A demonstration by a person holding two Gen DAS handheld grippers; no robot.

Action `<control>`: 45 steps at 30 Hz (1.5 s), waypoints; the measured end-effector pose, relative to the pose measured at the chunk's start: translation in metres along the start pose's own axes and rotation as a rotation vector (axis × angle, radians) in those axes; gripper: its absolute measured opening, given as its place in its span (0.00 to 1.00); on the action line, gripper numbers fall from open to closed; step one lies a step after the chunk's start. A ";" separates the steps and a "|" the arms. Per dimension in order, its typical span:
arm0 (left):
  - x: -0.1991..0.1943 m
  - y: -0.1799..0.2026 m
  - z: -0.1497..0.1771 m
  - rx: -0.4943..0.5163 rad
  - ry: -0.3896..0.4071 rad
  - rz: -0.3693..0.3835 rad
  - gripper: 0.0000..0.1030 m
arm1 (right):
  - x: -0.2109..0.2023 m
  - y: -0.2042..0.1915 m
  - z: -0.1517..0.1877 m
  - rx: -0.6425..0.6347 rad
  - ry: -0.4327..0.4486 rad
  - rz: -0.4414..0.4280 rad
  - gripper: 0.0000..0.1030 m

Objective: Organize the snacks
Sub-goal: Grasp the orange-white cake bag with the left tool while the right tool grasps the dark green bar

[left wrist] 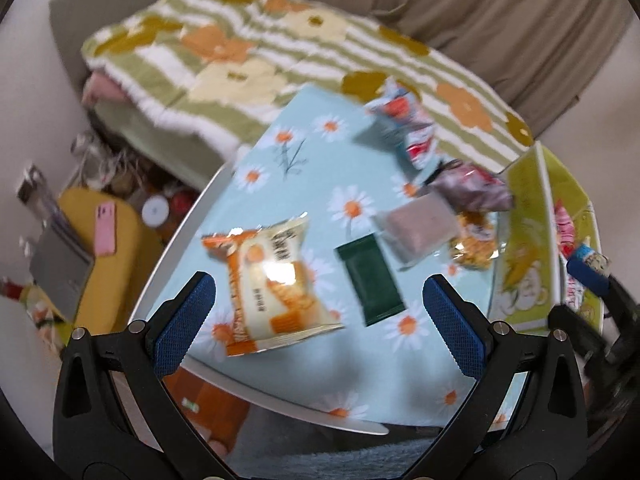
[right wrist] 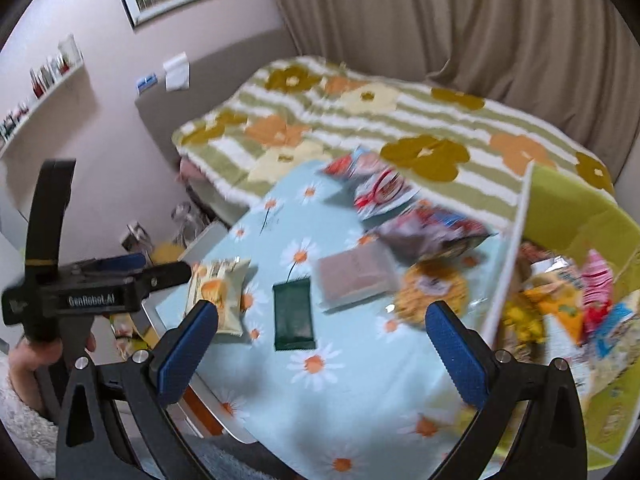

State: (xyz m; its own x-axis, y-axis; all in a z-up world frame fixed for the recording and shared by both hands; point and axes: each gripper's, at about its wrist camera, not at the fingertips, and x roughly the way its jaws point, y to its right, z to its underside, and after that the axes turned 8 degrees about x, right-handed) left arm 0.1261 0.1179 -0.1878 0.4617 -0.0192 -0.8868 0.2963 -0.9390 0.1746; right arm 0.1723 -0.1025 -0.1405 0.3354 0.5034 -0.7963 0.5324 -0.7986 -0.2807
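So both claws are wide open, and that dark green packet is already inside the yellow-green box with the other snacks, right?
Not quite. The dark green packet lies on the daisy tablecloth, outside the yellow-green box, as the right wrist view shows. Both claws, left and right, are indeed open.

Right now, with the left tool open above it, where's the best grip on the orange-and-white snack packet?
Probably across the puffy middle of the orange-and-white snack packet, coming straight down from above. It lies flat on the daisy tablecloth, clear of the dark green packet. The open left tool already roughly straddles both. The crimped ends look thin and slippery.
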 end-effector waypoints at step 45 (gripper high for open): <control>0.107 -0.064 0.007 -0.006 -0.189 0.134 0.63 | 0.174 -0.043 0.039 -0.089 -0.191 0.181 0.60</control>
State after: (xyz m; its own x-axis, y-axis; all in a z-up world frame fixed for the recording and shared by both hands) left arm 0.1504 0.1736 -0.2968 0.3329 -0.2078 -0.9198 0.2479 -0.9218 0.2980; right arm 0.1776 0.0065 -0.2874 0.2829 0.2774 -0.9181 0.5462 -0.8335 -0.0836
